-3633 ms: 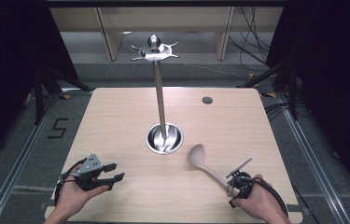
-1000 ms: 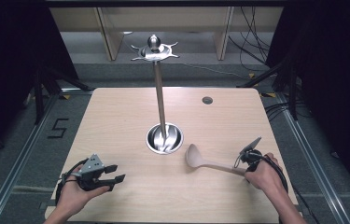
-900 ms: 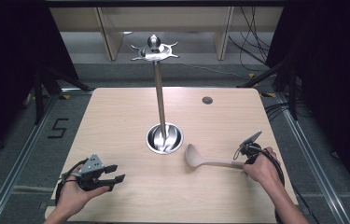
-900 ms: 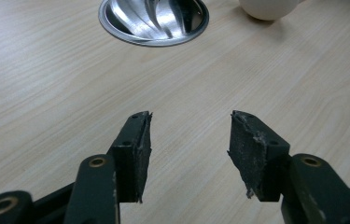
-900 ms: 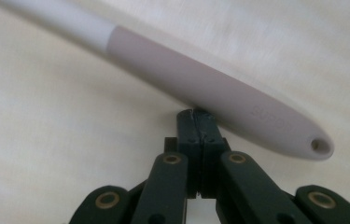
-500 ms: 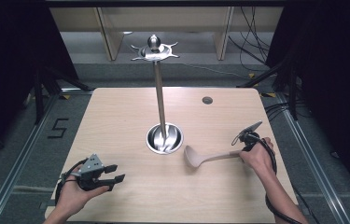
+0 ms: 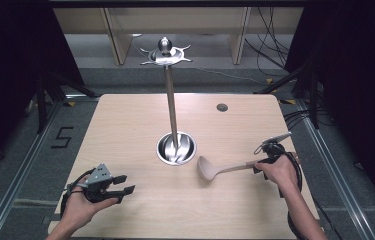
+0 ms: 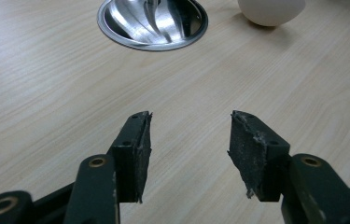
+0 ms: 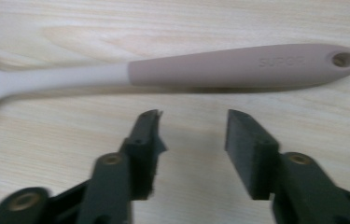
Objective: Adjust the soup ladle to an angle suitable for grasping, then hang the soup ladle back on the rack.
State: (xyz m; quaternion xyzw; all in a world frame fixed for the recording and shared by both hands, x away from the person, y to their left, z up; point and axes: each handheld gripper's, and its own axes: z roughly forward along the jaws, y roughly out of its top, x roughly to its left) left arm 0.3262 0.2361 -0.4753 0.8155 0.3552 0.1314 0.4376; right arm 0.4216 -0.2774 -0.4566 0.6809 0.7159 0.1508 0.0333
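Lying flat on the wooden table point(image 7: 125, 130) is the spoon point(image 7: 220, 169), a pale ladle-type utensil with its bowl pointing toward table centre and its pinkish handle running out to my right side. Bowl end sits just beside the round metal base point(image 7: 176, 148) of the stand, apart from it, not touching as far as I can tell. In the right gripper view the handle point(image 9: 242, 65) crosses the frame left to right just past the jaw tips, hang-hole at the right end, faint embossed lettering near it, too blurred to read properly.

My right gripper point(image 7: 264, 165) is at the handle end in the high view, hand point(image 7: 281, 172) behind it, cable looping around the wrist. Its jaws stand spread with bare table between them; the handle is in front of the tips, not between them, nothing pinched. Whether the tips touch the handle I cannot tell.

My left gripper point(image 7: 120, 184) rests low at the near left of the table, well apart from the spoon, held in the left hand point(image 7: 82, 205). Jaws spread wide, nothing in them; in the left gripper view they point at the metal base point(image 8: 152, 21) with the spoon bowl point(image 8: 270, 10) at the top right edge.

The stand's thin pole point(image 7: 171, 107) rises upright from the base to a flat hooked top with a ball knob point(image 7: 165, 46). A small dark round spot point(image 7: 222, 107) marks the far right of the table. Floor mark "5" point(image 7: 61, 136) left of the table.
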